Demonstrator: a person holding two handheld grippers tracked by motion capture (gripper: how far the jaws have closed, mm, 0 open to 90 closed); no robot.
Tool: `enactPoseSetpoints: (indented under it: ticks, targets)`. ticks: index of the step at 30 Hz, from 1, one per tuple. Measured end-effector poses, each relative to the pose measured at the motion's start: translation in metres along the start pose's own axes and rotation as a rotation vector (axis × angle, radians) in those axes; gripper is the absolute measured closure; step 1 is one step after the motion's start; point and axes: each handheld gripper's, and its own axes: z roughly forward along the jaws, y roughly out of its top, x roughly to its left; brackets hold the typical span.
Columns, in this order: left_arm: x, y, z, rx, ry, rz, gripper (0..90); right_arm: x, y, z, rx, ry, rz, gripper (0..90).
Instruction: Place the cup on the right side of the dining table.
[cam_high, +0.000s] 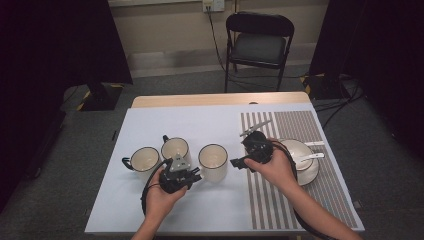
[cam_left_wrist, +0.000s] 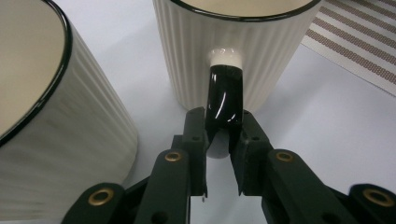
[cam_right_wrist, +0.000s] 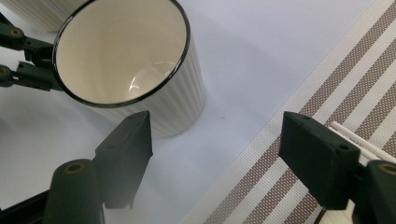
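Left claw (cam_left_wrist: 223, 154) clamps glossy black handle (cam_left_wrist: 225, 100), ribbed cream mug (cam_left_wrist: 233, 42).

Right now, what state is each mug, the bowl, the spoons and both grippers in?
Right mug: upright, empty, handle clamped.
Middle mug: upright on the table.
Left mug: upright on the table.
Bowl: upright on the striped mat.
Spoons: resting in the bowl.
Left gripper: shut on the right mug's handle.
Right gripper: open, holding nothing.

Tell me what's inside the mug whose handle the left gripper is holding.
In the right gripper view that mug looks empty: bare cream wall and part of the bottom. Its near rim covers the rest of the bottom.
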Motion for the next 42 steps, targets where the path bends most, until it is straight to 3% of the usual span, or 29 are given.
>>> enactPoseSetpoints:
  ticks: [9,20,27,33,42]
  targets:
    - [-0.001,0.0,0.001,-0.002,0.012,0.0,77.1,0.003,0.018,0.004,0.009,0.006,0.026,29.9]
    - [0.0,-0.002,0.007,-0.01,-0.006,-0.009,74.9,0.009,0.041,0.013,0.01,0.021,0.052,43.1]
    - [0.001,-0.003,0.009,-0.012,-0.012,-0.017,76.5,0.011,0.043,0.03,0.033,0.0,0.062,54.1]
    - [0.001,-0.002,0.009,-0.012,-0.011,-0.017,76.4,0.013,0.044,0.034,0.043,-0.02,0.056,65.0]
    - [0.0,-0.001,0.01,-0.014,0.0,-0.009,73.8,0.013,0.043,0.04,0.062,0.016,0.075,72.6]
